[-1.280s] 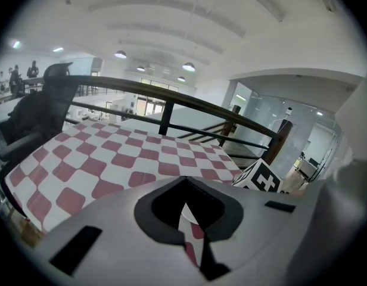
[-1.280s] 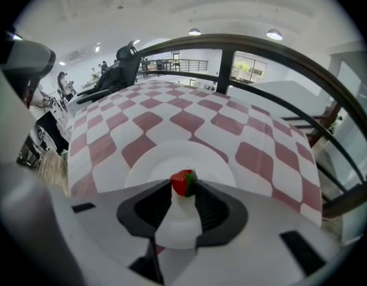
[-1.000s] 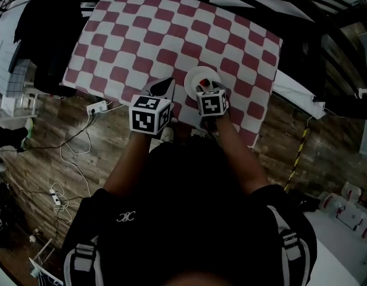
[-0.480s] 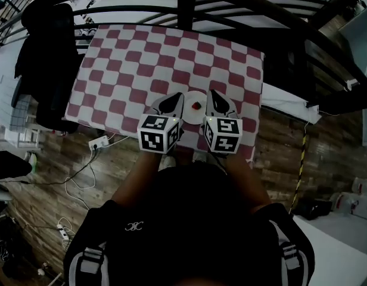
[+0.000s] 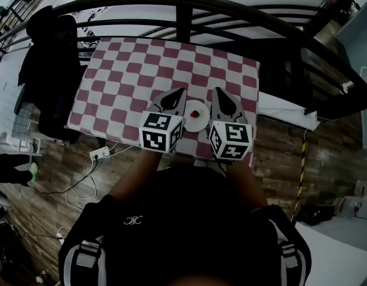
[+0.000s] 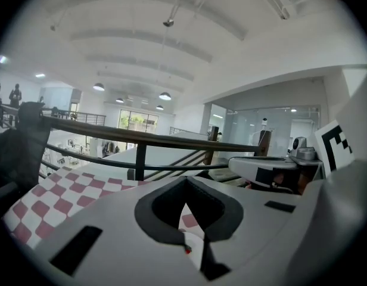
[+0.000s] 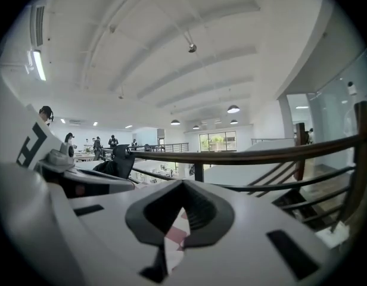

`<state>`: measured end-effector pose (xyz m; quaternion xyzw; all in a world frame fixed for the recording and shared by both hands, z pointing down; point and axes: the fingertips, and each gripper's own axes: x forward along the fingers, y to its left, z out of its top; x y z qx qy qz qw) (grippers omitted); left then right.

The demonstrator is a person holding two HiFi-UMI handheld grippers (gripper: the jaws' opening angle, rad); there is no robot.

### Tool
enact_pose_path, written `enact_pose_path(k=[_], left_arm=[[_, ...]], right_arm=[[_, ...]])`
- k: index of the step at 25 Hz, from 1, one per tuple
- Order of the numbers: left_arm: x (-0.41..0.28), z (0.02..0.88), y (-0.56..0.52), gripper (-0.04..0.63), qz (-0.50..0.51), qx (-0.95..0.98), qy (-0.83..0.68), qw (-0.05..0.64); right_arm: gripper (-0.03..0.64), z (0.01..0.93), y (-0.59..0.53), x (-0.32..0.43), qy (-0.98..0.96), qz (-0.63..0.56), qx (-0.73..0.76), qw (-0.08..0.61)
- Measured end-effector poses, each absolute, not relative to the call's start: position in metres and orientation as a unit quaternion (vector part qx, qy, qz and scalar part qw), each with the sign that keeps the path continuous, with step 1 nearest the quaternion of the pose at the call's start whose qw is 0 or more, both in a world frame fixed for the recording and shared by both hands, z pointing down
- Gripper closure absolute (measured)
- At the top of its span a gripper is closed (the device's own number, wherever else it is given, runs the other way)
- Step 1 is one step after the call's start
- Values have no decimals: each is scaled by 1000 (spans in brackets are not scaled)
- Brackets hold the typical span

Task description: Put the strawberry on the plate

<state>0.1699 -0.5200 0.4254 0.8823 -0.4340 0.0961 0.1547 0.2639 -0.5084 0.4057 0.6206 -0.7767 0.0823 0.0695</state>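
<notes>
A small red strawberry (image 5: 195,113) lies on a round white plate (image 5: 192,123) near the front edge of the red-and-white checked table (image 5: 130,70). My left gripper (image 5: 182,91) sits just left of the plate, shut and empty, its jaws meeting in the left gripper view (image 6: 184,183). My right gripper (image 5: 215,90) sits just right of the plate, also shut with nothing held; its tips meet in the right gripper view (image 7: 183,183). Both point away from me, past the plate. A red speck of the strawberry (image 6: 187,250) shows through the left jaws' gap.
A black railing (image 5: 183,8) runs along the table's far side. A dark garment (image 5: 49,70) hangs at the table's left end. A power strip (image 5: 99,154) and cables lie on the wooden floor below the front edge.
The right gripper has drawn back off the plate to its right side and shut, leaving the strawberry lying on the plate. The left gripper stays beside the plate.
</notes>
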Motion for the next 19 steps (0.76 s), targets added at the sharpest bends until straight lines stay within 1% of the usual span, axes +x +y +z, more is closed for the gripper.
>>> enact_pose_path(k=[7, 19], left_arm=[[172, 423, -531, 598, 106, 888, -426, 137], [172, 423, -534, 598, 115, 889, -422, 135]], right_arm=[[604, 407, -514, 270, -761, 93, 639, 60], [604, 416, -517, 263, -764, 107, 633, 64]])
